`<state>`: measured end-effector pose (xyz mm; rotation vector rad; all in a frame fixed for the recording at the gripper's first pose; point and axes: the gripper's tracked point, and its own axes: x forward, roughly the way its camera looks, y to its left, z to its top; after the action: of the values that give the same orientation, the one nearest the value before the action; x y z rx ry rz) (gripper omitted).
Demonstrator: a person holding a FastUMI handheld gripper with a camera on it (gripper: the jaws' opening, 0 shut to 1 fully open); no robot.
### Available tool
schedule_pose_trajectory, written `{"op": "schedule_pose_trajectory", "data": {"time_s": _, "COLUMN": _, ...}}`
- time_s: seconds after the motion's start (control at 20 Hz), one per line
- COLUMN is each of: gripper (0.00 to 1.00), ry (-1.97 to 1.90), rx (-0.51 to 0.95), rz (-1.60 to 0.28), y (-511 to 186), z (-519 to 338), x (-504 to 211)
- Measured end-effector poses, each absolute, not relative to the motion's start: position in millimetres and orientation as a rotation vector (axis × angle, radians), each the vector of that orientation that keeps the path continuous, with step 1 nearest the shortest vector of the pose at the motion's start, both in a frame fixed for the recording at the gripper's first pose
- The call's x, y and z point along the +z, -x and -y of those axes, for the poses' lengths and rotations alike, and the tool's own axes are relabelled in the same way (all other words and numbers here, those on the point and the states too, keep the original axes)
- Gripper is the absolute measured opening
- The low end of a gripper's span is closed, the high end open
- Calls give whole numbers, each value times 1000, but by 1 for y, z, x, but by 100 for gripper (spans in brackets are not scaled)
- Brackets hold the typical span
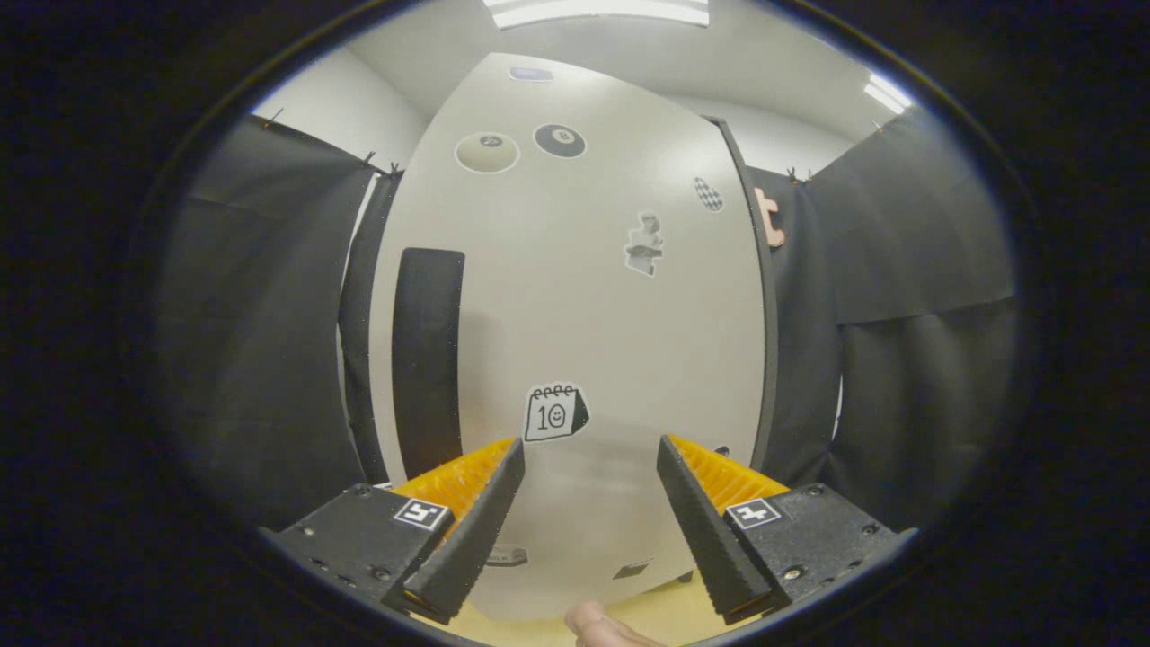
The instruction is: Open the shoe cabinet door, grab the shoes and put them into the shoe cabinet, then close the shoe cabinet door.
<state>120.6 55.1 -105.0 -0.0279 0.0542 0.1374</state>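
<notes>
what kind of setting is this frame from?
Likely a recording booth, not a lived-in home: black cloth walls hang around a pale shoe cabinet door dotted with stickers, with strip ceiling lights above. The tool is open, just ahead of the door.

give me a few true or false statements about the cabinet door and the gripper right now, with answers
1. The gripper is open, with nothing between its fingers. True.
2. A shoe is clamped in the gripper. False: the fingers hold nothing.
3. The cabinet door carries several stickers, including a calendar sticker just beyond the fingers. True.
4. The dark handle lies flat across the door's top. False: it stands upright, beside the calendar sticker.
5. The door faces the gripper. True.
</notes>
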Motion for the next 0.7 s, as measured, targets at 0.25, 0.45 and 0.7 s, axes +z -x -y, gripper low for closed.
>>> {"op": "schedule_pose_trajectory", "data": {"time_s": 0.25, "gripper": 97, "ry": 26, "rx": 101, "rz": -49, "y": -84, "z": -40, "x": -108}}
{"op": "schedule_pose_trajectory", "data": {"time_s": 0.45, "gripper": 97, "ry": 60, "rx": 74, "rz": -76, "y": -41, "z": -33, "x": -119}}
{"op": "schedule_pose_trajectory", "data": {"time_s": 0.7, "gripper": 98, "ry": 34, "rx": 116, "rz": -81, "y": 19, "z": -42, "x": -128}}
